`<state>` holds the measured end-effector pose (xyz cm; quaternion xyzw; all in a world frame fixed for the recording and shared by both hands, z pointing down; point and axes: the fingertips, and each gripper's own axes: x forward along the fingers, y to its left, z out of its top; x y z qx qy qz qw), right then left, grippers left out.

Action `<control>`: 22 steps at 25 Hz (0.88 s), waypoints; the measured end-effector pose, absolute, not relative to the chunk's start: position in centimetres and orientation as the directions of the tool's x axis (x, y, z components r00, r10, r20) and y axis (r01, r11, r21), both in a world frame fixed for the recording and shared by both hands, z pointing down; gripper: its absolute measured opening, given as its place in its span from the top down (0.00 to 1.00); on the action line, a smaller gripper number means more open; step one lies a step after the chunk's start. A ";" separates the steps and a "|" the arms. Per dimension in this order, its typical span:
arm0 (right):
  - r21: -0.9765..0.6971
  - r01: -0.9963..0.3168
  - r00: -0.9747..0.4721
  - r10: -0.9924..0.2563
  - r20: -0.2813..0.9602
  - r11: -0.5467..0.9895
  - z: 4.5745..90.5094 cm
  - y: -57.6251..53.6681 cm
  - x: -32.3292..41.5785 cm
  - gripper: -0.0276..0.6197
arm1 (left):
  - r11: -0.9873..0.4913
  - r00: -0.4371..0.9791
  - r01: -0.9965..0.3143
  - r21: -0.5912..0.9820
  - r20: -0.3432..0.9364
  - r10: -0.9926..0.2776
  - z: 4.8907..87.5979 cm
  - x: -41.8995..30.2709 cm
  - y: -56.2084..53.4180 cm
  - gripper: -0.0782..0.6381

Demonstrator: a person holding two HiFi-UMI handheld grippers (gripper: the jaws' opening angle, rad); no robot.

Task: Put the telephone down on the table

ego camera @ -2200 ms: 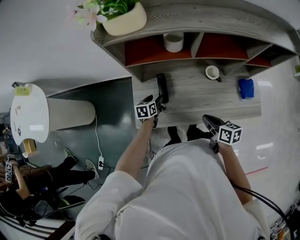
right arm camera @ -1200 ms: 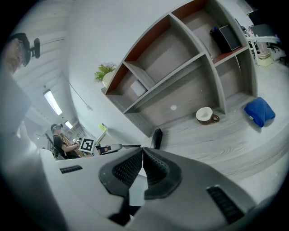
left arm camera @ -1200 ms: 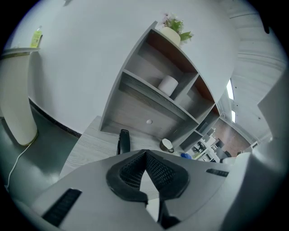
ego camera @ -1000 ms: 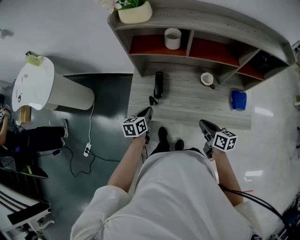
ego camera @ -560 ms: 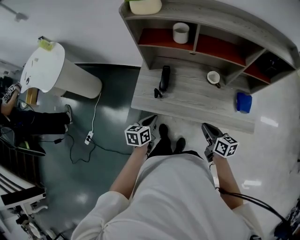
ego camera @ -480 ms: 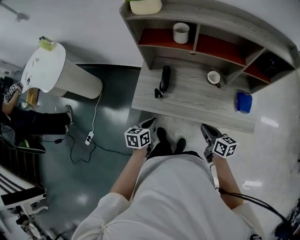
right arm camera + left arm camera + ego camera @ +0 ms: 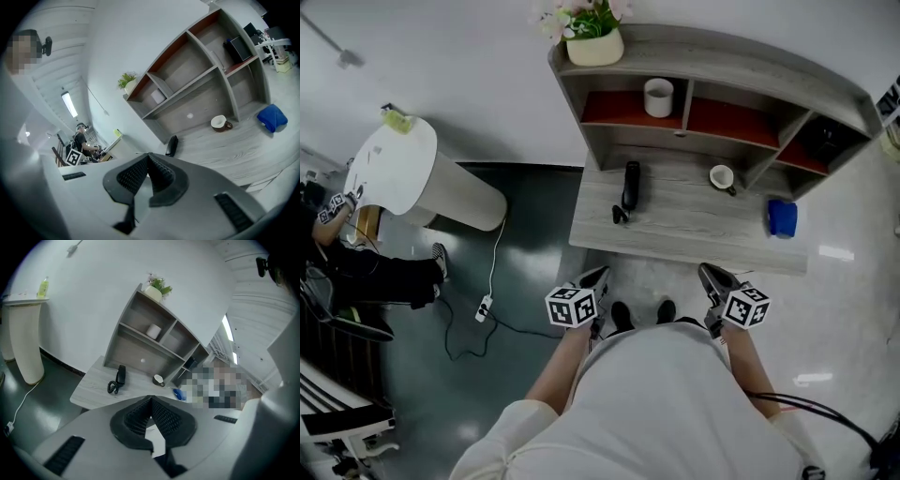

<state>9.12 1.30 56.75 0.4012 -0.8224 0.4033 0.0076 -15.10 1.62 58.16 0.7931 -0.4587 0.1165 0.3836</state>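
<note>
Both claws have drawn back from the counter [image 7: 694,234] since the earlier frames, when the left claw [image 7: 596,276] was up against the telephone [image 7: 630,185]. Now they hang close to the person's body, short of the counter's near edge. The left claw is pinched fully together with nothing between its pads, and the right claw [image 7: 709,273] is likewise closed and empty.

The telephone lies flat on the left part of the counter, well apart from both claws. Its long side points toward the shelf unit [image 7: 722,58] behind it, and its coiled cord [image 7: 620,215] is bunched just beside its near end. Further right on the counter a mug [image 7: 722,176] stands near the shelf's lower opening, and a blue cloth [image 7: 782,217] lies near the right end.

On the shelf unit a white container [image 7: 658,97] stands in the upper left compartment, and a potted plant [image 7: 594,37] sits on top at the left corner. The person's shoes [image 7: 642,312] show on the floor between the two claws.
</note>
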 end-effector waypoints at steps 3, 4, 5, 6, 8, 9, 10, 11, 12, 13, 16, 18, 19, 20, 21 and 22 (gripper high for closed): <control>-0.650 -0.668 -0.679 -0.653 0.334 0.362 56.5 0.9 8.6 0.93 | -0.296 0.559 -0.812 0.502 0.527 -0.640 57.9 -15.3 0.7 0.88; -0.649 -0.669 -0.679 -0.654 0.333 0.364 56.3 0.9 8.4 0.93 | -0.297 0.562 -0.810 0.505 0.523 -0.641 57.7 -15.4 0.7 0.88; -0.649 -0.669 -0.678 -0.656 0.331 0.363 56.0 0.9 8.3 0.93 | -0.298 0.564 -0.807 0.509 0.518 -0.643 57.4 -15.5 0.7 0.88; -0.650 -0.669 -0.675 -0.660 0.330 0.360 55.8 0.8 8.2 0.93 | -0.298 0.566 -0.805 0.513 0.513 -0.645 57.2 -15.7 0.8 0.88; -0.650 -0.673 -0.669 -0.666 0.331 0.352 55.7 0.6 8.2 0.93 | -0.295 0.569 -0.800 0.522 0.506 -0.648 57.0 -15.9 0.7 0.88; -0.649 -0.676 -0.665 -0.668 0.334 0.349 55.7 0.5 8.2 0.93 | -0.292 0.569 -0.799 0.525 0.504 -0.649 57.0 -16.0 0.6 0.88; -0.649 -0.677 -0.664 -0.668 0.336 0.346 55.8 0.5 8.1 0.93 | -0.289 0.569 -0.798 0.529 0.504 -0.650 57.1 -16.1 0.5 0.88; -0.649 -0.678 -0.663 -0.668 0.338 0.345 55.8 0.4 8.0 0.93 | -0.286 0.570 -0.796 0.533 0.503 -0.649 57.2 -16.1 0.5 0.88; -0.649 -0.678 -0.663 -0.667 0.339 0.345 55.8 0.4 7.8 0.93 | -0.286 0.572 -0.795 0.536 0.503 -0.648 57.1 -16.1 0.4 0.88; -0.650 -0.677 -0.664 -0.667 0.339 0.345 55.8 0.4 7.6 0.93 | -0.288 0.574 -0.793 0.536 0.502 -0.646 57.1 -16.2 0.4 0.88; -0.655 -0.673 -0.667 -0.665 0.336 0.345 55.7 0.2 7.2 0.93 | -0.295 0.578 -0.792 0.534 0.502 -0.643 56.8 -16.2 0.2 0.88; -0.660 -0.667 -0.672 -0.661 0.333 0.345 55.7 0.0 7.1 0.93 | -0.292 0.575 -0.794 0.534 0.502 -0.646 56.8 -16.3 0.2 0.88; -0.663 -0.664 -0.675 -0.658 0.332 0.346 55.7 -0.1 7.0 0.93 | -0.289 0.573 -0.794 0.534 0.502 -0.648 56.8 -16.3 0.1 0.88; -0.665 -0.661 -0.679 -0.655 0.332 0.348 55.8 -0.1 6.9 0.93 | -0.286 0.571 -0.795 0.535 0.501 -0.651 56.8 -16.4 0.1 0.88; -0.666 -0.659 -0.682 -0.652 0.331 0.350 55.8 -0.2 6.8 0.93 | -0.284 0.569 -0.796 0.535 0.500 -0.653 56.8 -16.5 0.1 0.88; -0.666 -0.658 -0.684 -0.650 0.331 0.353 55.7 -0.3 6.6 0.93 | -0.282 0.567 -0.796 0.536 0.498 -0.656 56.8 -16.7 0.0 0.88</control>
